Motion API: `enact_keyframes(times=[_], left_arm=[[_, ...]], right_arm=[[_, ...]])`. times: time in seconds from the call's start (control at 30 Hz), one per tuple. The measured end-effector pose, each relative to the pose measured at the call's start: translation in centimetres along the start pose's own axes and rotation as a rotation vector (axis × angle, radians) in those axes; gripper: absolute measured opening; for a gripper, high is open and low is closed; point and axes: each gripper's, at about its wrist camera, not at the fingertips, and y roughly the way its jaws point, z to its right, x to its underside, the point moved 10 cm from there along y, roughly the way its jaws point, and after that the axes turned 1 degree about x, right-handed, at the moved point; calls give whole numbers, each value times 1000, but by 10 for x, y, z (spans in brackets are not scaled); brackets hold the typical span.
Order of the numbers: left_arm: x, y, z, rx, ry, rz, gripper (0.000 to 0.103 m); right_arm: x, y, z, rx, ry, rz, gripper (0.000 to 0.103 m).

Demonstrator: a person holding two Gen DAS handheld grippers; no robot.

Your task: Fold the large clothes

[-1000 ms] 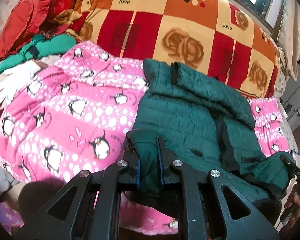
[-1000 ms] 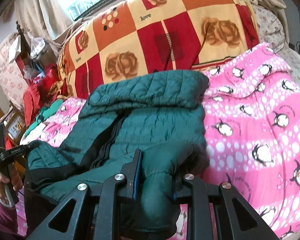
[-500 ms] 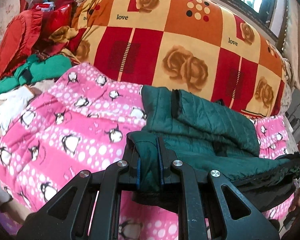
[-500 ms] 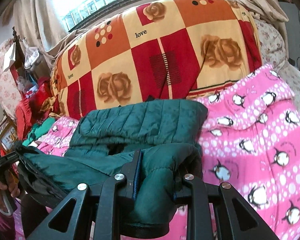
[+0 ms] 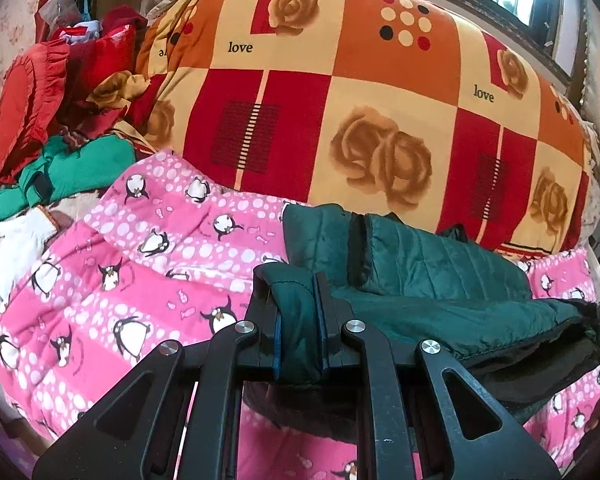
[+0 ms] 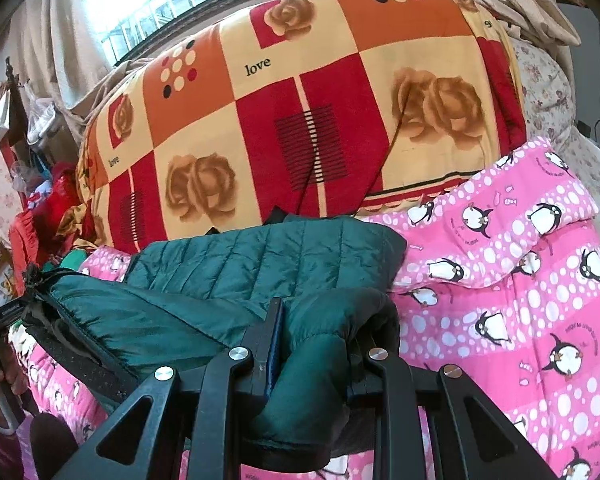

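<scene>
The checked blanket point(image 5: 380, 92) bears the word "love" in several squares.

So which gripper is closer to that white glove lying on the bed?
Left. The left gripper, clamped on the green jacket, has the white glove off to its left; the right gripper holds the jacket's opposite end.

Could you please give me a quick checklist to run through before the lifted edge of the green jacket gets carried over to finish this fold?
1. Left gripper jaws clamped on the green jacket: ok.
2. Right gripper jaws clamped on the jacket's other corner: ok.
3. Lifted edge held taut between the grippers: ok.
4. Far half lying flat on the pink penguin quilt: ok.
5. Black lining tucked under evenly: cannot tell.
</scene>
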Motion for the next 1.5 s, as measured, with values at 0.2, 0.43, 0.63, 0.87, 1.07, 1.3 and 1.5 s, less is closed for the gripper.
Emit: enact_keyframes(times=[0.2, 0.43, 0.63, 0.87, 1.07, 1.3, 1.5], left_arm=[[-17, 19, 3, -24, 10, 2, 13], [-44, 47, 7, -52, 2, 8, 12], [-70, 84, 16, -83, -10, 1, 13], [-79, 132, 16, -131, -31, -34, 13], [-67, 173, 7, -173, -43, -77, 13], [-66, 191, 7, -81, -63, -64, 19], [-74, 168, 3, 55, -126, -63, 68]], right_arm=[[-18, 18, 5, 25, -14, -6, 22], [-50, 42, 5, 50, -36, 4, 22], [-77, 79, 14, 61, -4, -6, 22], [-92, 126, 21, 66, 31, -37, 22], [-90, 172, 28, 89, 69, -61, 22], [-77, 218, 38, 142, 100, -95, 23], [-80, 222, 37, 90, 133, -79, 33]])
